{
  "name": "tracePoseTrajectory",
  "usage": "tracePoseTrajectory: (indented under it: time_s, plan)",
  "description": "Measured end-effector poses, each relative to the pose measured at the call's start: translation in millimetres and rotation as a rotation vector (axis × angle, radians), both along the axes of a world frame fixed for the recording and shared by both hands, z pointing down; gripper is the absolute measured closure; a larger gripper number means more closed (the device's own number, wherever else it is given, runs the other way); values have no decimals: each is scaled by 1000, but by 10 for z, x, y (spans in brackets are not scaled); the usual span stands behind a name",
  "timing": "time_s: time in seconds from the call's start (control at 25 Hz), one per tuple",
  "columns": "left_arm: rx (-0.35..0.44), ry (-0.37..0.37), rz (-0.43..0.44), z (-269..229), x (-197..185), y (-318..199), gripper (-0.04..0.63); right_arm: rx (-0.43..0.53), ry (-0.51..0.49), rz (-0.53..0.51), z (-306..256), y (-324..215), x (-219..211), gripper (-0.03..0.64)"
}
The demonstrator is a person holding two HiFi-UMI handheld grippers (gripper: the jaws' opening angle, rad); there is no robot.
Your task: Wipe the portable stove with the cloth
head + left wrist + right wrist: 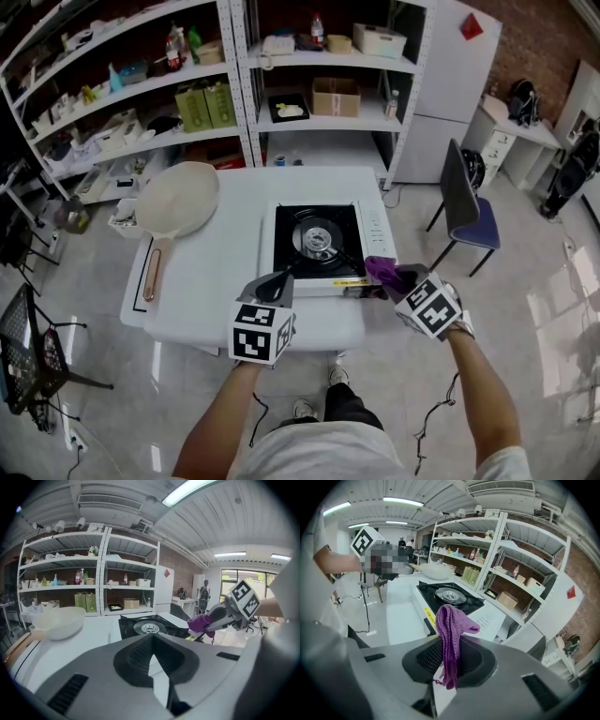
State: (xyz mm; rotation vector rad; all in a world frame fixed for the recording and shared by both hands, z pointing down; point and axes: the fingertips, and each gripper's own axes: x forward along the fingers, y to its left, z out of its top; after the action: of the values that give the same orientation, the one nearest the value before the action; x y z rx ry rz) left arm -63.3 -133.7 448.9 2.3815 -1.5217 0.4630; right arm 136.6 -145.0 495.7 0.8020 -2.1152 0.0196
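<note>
On the white table stand one portable stove and one pale pan, well apart, with bare tabletop between them. The stove's front runs close along the table's near edge. Of the two grippers, the right gripper has its jaws clamped on the single purple cloth, held at the stove's front right corner. The left gripper has its jaws closed together on nothing, near the front left corner. One chair stands on open floor to the right.
</note>
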Motion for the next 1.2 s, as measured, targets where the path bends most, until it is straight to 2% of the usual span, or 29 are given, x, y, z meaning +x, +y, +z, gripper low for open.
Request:
tracePoseTrajectory:
  time_s: [0.24, 0.52, 1.2]
  plan:
    - [2, 13, -25, 24, -134, 8, 591, 22, 95, -129, -178, 53, 63, 554]
    - [-3, 13, -32, 35, -202, 23, 591, -1, 224, -271, 18, 166, -71, 554]
    - [9, 12, -108, 38, -533, 123, 591, -30, 226, -455, 68, 230, -869, 554]
